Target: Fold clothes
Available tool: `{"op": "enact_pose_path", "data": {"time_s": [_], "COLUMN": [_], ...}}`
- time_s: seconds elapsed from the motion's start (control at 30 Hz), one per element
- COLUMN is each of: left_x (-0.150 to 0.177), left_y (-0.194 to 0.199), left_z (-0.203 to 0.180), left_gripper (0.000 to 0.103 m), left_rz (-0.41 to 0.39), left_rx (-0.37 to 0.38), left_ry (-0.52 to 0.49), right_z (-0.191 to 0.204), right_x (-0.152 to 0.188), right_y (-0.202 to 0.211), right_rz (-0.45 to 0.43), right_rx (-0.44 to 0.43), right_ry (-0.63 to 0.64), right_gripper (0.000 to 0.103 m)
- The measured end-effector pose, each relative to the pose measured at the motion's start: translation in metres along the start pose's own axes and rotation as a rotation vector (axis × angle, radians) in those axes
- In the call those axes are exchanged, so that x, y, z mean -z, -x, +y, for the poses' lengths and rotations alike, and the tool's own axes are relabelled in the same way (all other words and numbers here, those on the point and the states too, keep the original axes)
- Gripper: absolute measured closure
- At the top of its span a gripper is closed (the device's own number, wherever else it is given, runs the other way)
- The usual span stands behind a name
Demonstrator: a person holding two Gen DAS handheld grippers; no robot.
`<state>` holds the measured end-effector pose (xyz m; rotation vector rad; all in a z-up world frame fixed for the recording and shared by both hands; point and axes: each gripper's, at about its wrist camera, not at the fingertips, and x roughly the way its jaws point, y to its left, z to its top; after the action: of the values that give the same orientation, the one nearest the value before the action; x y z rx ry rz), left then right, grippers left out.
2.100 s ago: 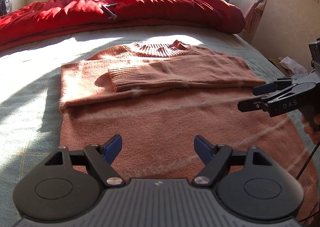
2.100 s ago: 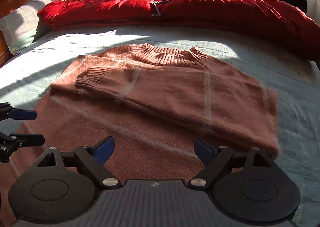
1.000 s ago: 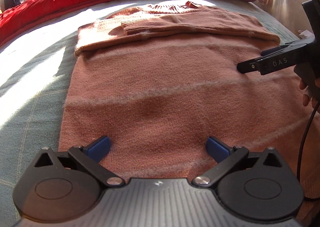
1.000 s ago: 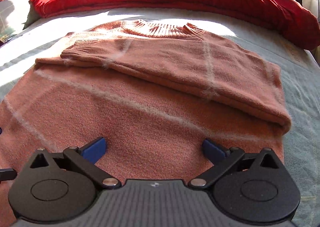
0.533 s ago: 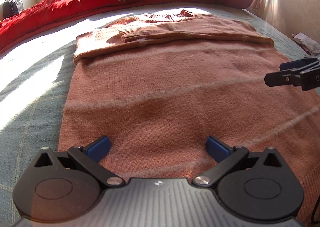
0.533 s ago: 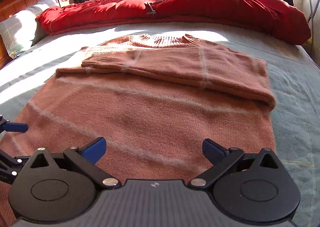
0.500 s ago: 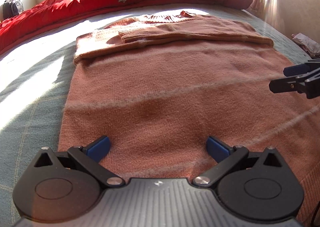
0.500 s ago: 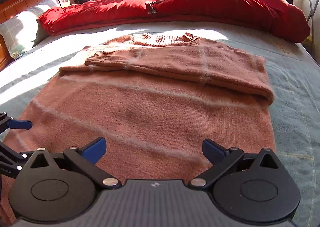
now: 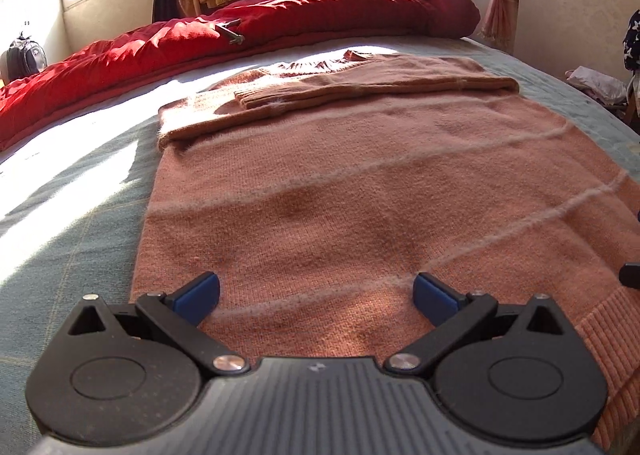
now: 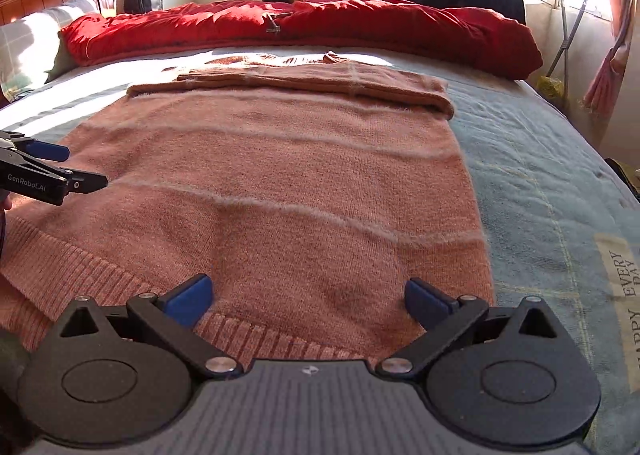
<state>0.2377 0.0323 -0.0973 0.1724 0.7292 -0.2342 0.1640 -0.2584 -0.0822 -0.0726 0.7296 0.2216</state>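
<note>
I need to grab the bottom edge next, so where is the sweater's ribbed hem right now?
In the right wrist view the ribbed hem runs along the near bed edge, just under the open right gripper.

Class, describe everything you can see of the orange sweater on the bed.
The sweater is a fuzzy salmon-orange knit with thin pale stripes, a ribbed hem nearest the cameras and a ribbed collar at the far end. It lies flat on the pale bedsheet, sleeves folded across the chest. Both open grippers are near the hem; neither grips it.
</note>
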Motion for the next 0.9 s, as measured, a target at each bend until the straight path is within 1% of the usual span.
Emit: {"op": "enact_pose_path", "data": {"time_s": [0.07,0.1,0.2,0.3,0.37,0.43,0.47,0.6,0.73,0.83,0.9], "left_x": [0.008,0.012,0.024,0.037,0.047,0.057,0.064,0.080,0.089,0.089,0.088], "left_y": [0.017,0.027,0.054,0.070,0.071,0.071,0.071,0.089,0.103,0.104,0.103], "left_z": [-0.003,-0.004,-0.015,-0.034,-0.045,-0.054,-0.056,-0.052,-0.051,-0.056,-0.064], "left_gripper": [0.001,0.001,0.001,0.001,0.001,0.001,0.001,0.001,0.001,0.001,0.001], "left_rz": [-0.016,-0.029,-0.082,-0.113,-0.094,-0.071,-0.059,-0.069,-0.098,-0.125,-0.151], "left_rx": [0.013,0.033,0.108,0.145,0.154,0.159,0.153,0.172,0.203,0.188,0.140], "left_ry": [-0.015,-0.026,-0.074,-0.132,-0.155,-0.173,-0.164,-0.127,-0.129,-0.155,-0.227], "right_z": [0.001,0.003,0.011,0.020,0.026,0.033,0.035,0.031,0.028,0.030,0.030], "right_x": [0.015,0.021,0.022,0.023,0.025,0.029,0.031,0.040,0.044,0.045,0.045], "right_y": [0.013,0.018,0.024,0.030,0.033,0.027,0.025,0.029,0.030,0.030,0.030], "right_rz": [-0.020,-0.029,-0.060,-0.091,-0.107,-0.089,-0.083,-0.101,-0.121,-0.127,-0.128], "right_rx": [0.017,0.022,0.009,-0.005,-0.015,-0.024,-0.026,-0.046,-0.057,-0.052,-0.053], "right_ry": [-0.007,-0.008,0.011,0.030,0.043,0.053,0.054,0.028,0.026,0.034,0.037], "right_gripper": [0.000,0.000,0.000,0.000,0.000,0.000,0.000,0.000,0.000,0.000,0.000]}}
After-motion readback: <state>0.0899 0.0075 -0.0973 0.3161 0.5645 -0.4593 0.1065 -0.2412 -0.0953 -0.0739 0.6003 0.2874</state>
